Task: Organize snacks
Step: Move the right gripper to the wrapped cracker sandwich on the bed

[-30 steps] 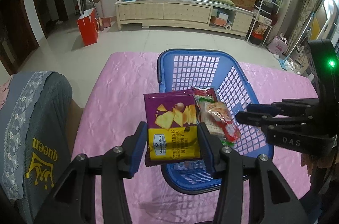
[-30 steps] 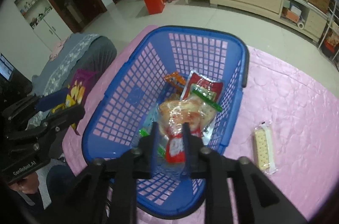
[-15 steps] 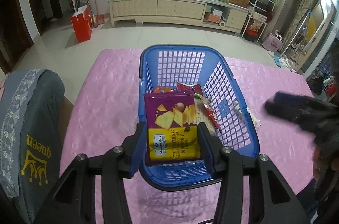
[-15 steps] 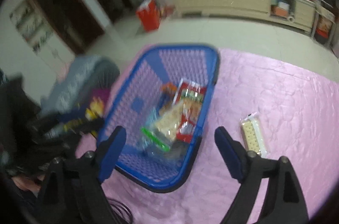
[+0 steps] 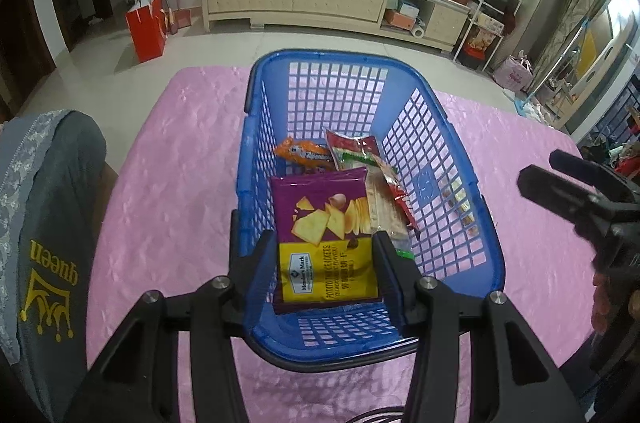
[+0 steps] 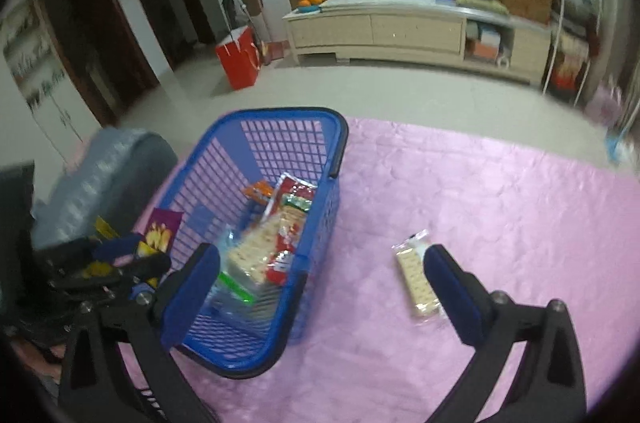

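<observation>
The purple-and-yellow foil bag of potato crackers [image 5: 326,239] carries a "Member's Mark" badge and the words "POTATO ... CRACKERS"; smaller print unreadable. The left gripper [image 5: 325,265] is clamped on this bag, one blue pad on each side edge, holding it upright above the near end of the blue plastic lattice basket [image 5: 440,159]. In the basket lie an orange glossy packet [image 5: 304,153], its label illegible, a red-and-green wrapper [image 5: 352,147] and a clear-wrapped stack of crackers [image 6: 260,251]. The right gripper [image 6: 320,283] stands wide apart, holding nothing; its left finger sits over the basket. A clear-wrapped rectangular cracker pack [image 6: 416,279] lies flat on the pink crinkled tablecloth [image 6: 500,203], just inside the right finger. A grey cloth [image 5: 48,223] reads "queen" in yellow, with a crown.
</observation>
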Action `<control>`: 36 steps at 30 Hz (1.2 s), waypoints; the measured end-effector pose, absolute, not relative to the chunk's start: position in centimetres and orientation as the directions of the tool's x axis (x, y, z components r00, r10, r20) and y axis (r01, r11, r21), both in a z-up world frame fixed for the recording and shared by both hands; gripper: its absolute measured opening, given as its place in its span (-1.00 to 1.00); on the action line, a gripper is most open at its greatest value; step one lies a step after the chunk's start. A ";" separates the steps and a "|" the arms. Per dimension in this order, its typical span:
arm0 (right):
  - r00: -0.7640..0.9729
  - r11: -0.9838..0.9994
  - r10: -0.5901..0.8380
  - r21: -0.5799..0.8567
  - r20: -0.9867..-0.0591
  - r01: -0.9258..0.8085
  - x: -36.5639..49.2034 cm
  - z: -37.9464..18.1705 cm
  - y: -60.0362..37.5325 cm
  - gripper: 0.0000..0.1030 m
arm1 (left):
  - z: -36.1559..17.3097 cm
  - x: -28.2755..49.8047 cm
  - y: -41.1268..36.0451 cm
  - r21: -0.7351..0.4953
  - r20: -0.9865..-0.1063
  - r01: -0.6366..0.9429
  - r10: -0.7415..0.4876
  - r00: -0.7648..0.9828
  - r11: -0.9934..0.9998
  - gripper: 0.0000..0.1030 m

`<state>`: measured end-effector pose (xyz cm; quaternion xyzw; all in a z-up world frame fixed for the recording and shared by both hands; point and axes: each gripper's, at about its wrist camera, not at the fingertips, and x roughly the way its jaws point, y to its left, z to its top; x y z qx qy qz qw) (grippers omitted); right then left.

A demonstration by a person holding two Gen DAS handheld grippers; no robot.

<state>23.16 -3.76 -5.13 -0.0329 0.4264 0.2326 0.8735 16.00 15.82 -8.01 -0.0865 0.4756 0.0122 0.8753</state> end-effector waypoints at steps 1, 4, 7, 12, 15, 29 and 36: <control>0.530 0.884 0.382 0.132 -0.757 -0.448 23.1 -5.1 -3.5 1.00 | -8.1 16.0 15.8 -0.147 -0.834 -0.100 -0.069 0.547 0.984 -0.12; 0.555 0.880 0.361 0.077 -0.749 -0.469 22.7 -5.1 -2.7 1.00 | -8.3 15.6 15.6 -0.140 -0.834 -0.089 -0.069 0.547 0.986 -0.05; 0.586 0.883 0.342 0.037 -0.735 -0.468 22.3 -4.8 -2.1 1.00 | -7.9 15.2 15.4 -0.119 -0.826 -0.078 -0.056 0.561 0.990 0.22; 0.609 0.891 0.318 0.010 -0.727 -0.454 21.8 -4.2 -2.1 1.00 | -6.2 14.3 15.2 -0.129 -0.796 -0.056 -0.070 0.601 0.990 0.47; 0.588 0.886 0.343 0.044 -0.732 -0.462 21.8 -3.7 -2.8 1.00 | -5.3 14.1 14.7 -0.112 -0.789 -0.038 -0.066 0.611 0.993 0.48; 0.602 0.917 0.249 -0.016 -0.759 -0.399 24.6 -2.6 -8.0 1.00 | -4.7 18.1 11.0 -0.043 -0.821 -0.029 -0.019 0.570 0.999 0.58; 0.607 0.921 0.162 -0.101 -0.778 -0.376 26.9 -5.9 -9.1 1.00 | -5.8 20.0 10.9 -0.025 -0.833 -0.059 0.012 0.554 0.998 0.59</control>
